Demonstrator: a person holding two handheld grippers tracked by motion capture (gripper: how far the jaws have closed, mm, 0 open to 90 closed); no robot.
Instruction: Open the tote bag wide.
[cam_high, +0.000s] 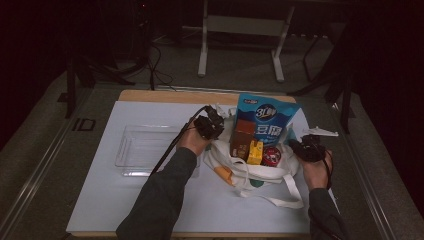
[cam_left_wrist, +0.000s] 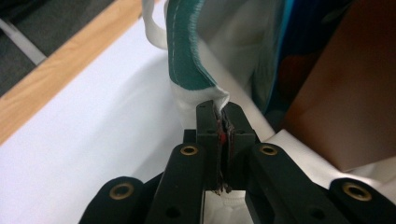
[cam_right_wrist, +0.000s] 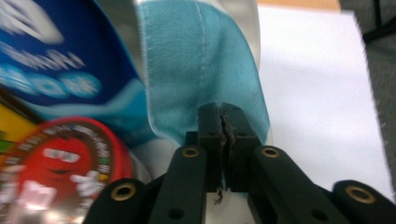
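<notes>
- Both grippers have the tote bag (cam_high: 260, 172) by its rim. The left gripper (cam_left_wrist: 223, 122) has its fingers pinched tight on the white-and-teal edge, and the right gripper (cam_right_wrist: 224, 122) has its fingers clamped on the light-blue fabric of the other side.
- The bag sits right of centre on the white mat (cam_high: 125, 195) — stuffed with a tall blue snack bag (cam_high: 267, 117), a brown box (cam_high: 243, 135), a yellow pack (cam_high: 255, 151) and a round red candy tin (cam_high: 271, 156).
- Biggest worry, I'd say: only a thin fold of cloth sits between each pair of fingers. Pull apart or lift too hard and an edge could slip out, so the bag sags on that side.
- That blue snack bag stands tall and top-heavy — tip the tote and it could flop out, maybe taking the tin with it.
- The loose straps (cam_high: 280, 200) trail toward the person; a sleeve could snag them.
- An empty clear tray (cam_high: 145, 150) waits to the left.
- The table (cam_high: 165, 96) shows a wooden edge at the back. The room's dark, with grey floor, cables and a white stand (cam_high: 240, 30) behind.
</notes>
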